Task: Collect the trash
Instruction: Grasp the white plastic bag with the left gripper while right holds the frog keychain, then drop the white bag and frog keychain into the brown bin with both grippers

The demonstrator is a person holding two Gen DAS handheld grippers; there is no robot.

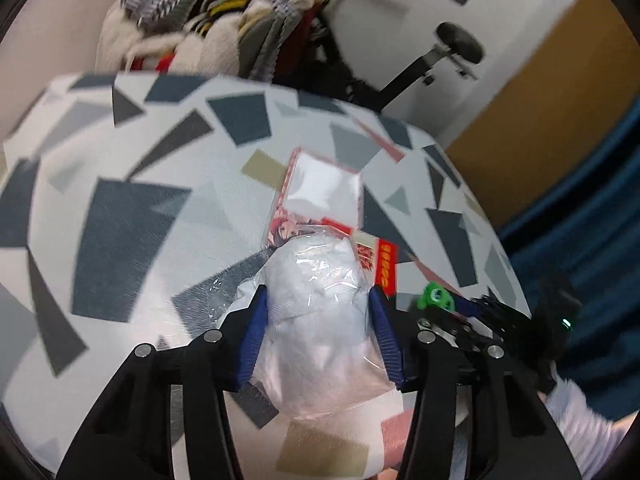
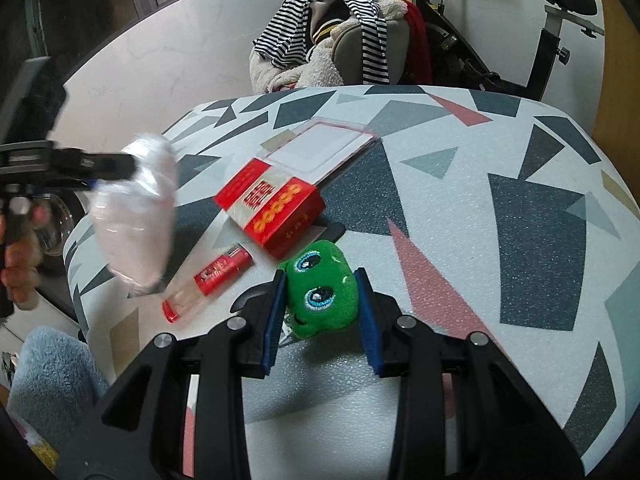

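Observation:
My left gripper (image 1: 318,300) is shut on a clear plastic bag stuffed with white paper (image 1: 316,320) and holds it above the table; the bag also shows in the right wrist view (image 2: 136,216) at the left, blurred. My right gripper (image 2: 322,276) is shut on a green plush toy with blue eyes (image 2: 320,292), low over the table. A red and white box (image 2: 272,208), a red lighter (image 2: 208,284) and a clear plastic sleeve with a white card (image 2: 324,148) lie on the patterned table (image 2: 500,220).
A chair heaped with striped and fleecy clothes (image 2: 340,32) stands behind the table. An exercise bike (image 2: 552,20) is at the back right. A light blue towel (image 2: 52,376) lies low at the left, beyond the table edge.

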